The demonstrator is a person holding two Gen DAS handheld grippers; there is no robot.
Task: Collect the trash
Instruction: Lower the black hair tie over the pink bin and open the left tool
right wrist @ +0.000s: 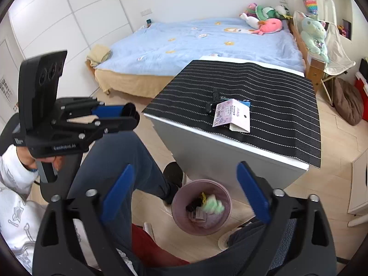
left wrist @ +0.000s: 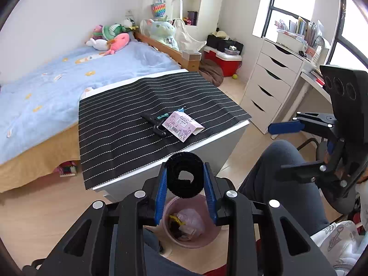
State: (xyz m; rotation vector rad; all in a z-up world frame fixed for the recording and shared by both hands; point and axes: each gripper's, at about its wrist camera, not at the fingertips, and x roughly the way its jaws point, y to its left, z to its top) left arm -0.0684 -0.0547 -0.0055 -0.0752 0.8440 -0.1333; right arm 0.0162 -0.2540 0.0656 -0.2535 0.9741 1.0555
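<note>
Left wrist view: the left hand-held gripper (left wrist: pixel 185 179) pinches a coiled black hook-and-loop strap (left wrist: pixel 184 174) between its blue pads (left wrist: pixel 161 189), which press on both sides of the roll. Directly below it on the wooden floor stands a pink trash bin (left wrist: pixel 195 241), with crumpled wrappers inside. Beyond the gripper, a white table (left wrist: pixel 230 142) carries a black striped mat (left wrist: pixel 128 119); on the mat lie a pink printed card package (left wrist: pixel 181 126) and, touching its left side, a black tool (left wrist: pixel 154 124). To the right, the right hand-held gripper (left wrist: pixel 283 147) hangs with fingers spread above a person's knee (left wrist: pixel 276 161).

Right wrist view: the right hand-held gripper (right wrist: pixel 184 188) is spread wide, nothing between its pads. Below and ahead of it, a blurred pale green piece, perhaps a wrapper (right wrist: pixel 215 205), is over the bin's opening. The left hand-held gripper is to the left, above the knee.
</note>
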